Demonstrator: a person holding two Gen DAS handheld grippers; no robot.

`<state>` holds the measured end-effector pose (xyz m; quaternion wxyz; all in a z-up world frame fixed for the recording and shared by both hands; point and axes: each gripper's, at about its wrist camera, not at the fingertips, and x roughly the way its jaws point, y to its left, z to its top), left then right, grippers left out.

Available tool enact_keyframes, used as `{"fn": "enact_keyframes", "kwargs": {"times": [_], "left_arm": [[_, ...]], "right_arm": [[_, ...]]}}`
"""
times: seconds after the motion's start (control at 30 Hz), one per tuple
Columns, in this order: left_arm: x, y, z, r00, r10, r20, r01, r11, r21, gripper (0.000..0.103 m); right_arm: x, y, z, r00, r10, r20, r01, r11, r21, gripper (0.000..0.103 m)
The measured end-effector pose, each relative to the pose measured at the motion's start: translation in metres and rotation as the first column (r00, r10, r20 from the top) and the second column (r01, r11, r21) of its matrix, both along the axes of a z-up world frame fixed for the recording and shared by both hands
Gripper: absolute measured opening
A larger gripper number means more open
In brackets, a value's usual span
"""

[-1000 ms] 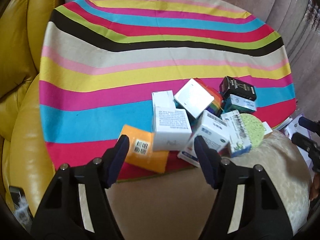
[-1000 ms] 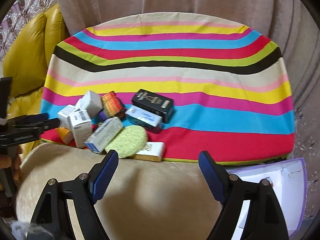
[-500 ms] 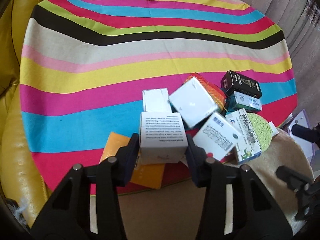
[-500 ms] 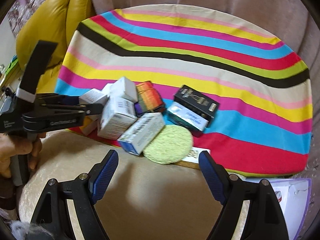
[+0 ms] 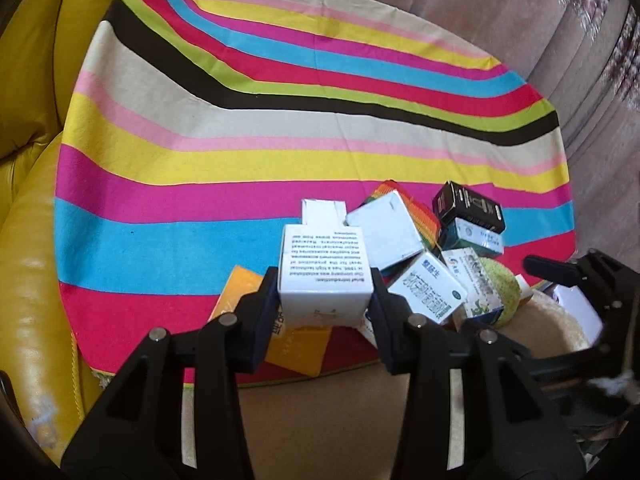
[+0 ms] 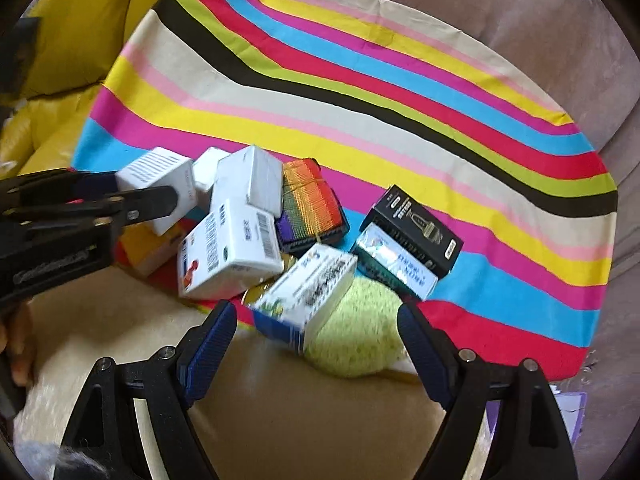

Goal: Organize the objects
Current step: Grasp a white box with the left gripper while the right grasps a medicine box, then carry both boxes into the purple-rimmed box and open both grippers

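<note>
A heap of small boxes lies at the near edge of a striped cloth (image 5: pixel 240 152). My left gripper (image 5: pixel 325 300) is shut on a white box with printed text (image 5: pixel 324 272), its fingers against both sides; it also shows in the right wrist view (image 6: pixel 160 184). My right gripper (image 6: pixel 316 336) is open and empty, just in front of a blue and white box (image 6: pixel 308 296) that leans on a green round sponge (image 6: pixel 356 332). Behind are a white barcode box (image 6: pixel 232 252), a rainbow box (image 6: pixel 310 204) and a black box (image 6: pixel 416 228).
An orange flat packet (image 5: pixel 292 340) lies under the held box. A teal box (image 6: pixel 396 264) lies beside the black one. A yellow leather seat (image 5: pixel 28 240) is at the left. A beige cushion (image 6: pixel 312 420) runs along the front. Grey fabric (image 6: pixel 520 20) rises behind.
My left gripper closed on the white printed box and has tilted it up. My right gripper moved forward and left toward the blue and white box.
</note>
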<state>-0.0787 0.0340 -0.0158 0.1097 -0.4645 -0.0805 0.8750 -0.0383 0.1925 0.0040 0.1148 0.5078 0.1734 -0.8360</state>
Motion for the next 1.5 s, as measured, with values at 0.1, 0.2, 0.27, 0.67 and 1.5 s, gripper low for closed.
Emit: {"fn": "enact_keyframes", "kwargs": {"times": [0.1,0.2,0.27,0.67,1.5], "left_arm": [[0.002,-0.002,0.002,1.0,0.002,-0.011,-0.002,1.0,0.017,0.047],[0.004,-0.003,0.002,1.0,0.004,-0.017,-0.003,1.0,0.03,0.047],[0.004,-0.003,0.003,1.0,0.002,-0.022,-0.001,0.999,0.043,0.047],[0.023,0.016,0.023,0.997,-0.016,-0.076,0.019,0.999,0.031,0.047],[0.076,0.236,0.06,0.882,-0.461,-0.096,0.46,0.887,-0.029,0.047]], "right_arm": [[-0.006,-0.005,-0.009,1.0,-0.009,0.017,0.008,0.999,0.031,0.076],[-0.012,-0.002,-0.012,0.999,-0.026,0.026,0.025,0.999,0.026,0.054],[-0.013,0.001,-0.013,0.999,-0.037,0.032,0.037,0.999,0.015,0.039],[0.013,0.04,0.024,0.993,-0.085,-0.078,0.074,0.989,-0.131,0.034],[0.101,0.272,0.035,0.836,-0.532,-0.134,0.493,0.836,-0.242,0.034]]}}
